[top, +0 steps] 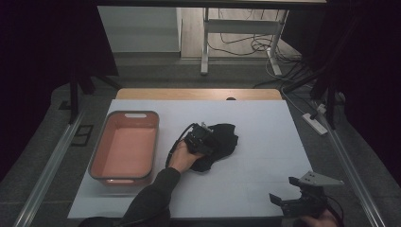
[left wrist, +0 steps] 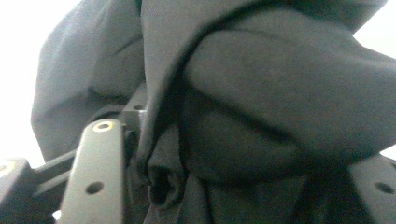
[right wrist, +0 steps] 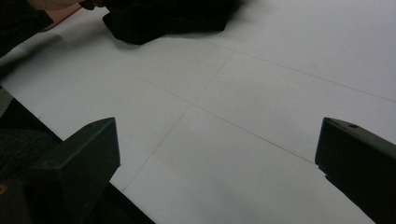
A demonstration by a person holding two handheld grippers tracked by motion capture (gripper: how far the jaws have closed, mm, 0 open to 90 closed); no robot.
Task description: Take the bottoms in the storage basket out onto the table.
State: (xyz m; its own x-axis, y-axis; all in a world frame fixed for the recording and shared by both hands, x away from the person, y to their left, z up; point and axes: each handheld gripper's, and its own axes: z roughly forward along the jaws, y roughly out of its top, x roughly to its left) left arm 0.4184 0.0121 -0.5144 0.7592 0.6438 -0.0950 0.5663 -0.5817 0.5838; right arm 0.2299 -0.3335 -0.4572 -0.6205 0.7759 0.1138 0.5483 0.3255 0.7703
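a: where's the black cloth (top: 221,142) now?
b: bunched on the white bench (top: 265,142), just right of the pink tub (top: 124,146) and apart from it. the left claw (top: 206,143) is down on the heap's near-left edge.
a: is it gripping?
b: in the left gripper view folds of the cloth (left wrist: 261,107) sit between the jaws, which stand part-open. i can't tell if the pads press on it. the right claw (top: 283,189) hangs wide open with nothing in it, near the bench's front edge, well right of the tub.
a: what could go wrong?
b: my guess: with the jaws this loose, a lift could let the folds slide out, or catch one layer only, so the rest drags or drops short of the tub.
a: which way does it lie?
b: it's a crumpled lump with no clear end; its longer stretch runs from near the tub's near-right corner up and away to the right.
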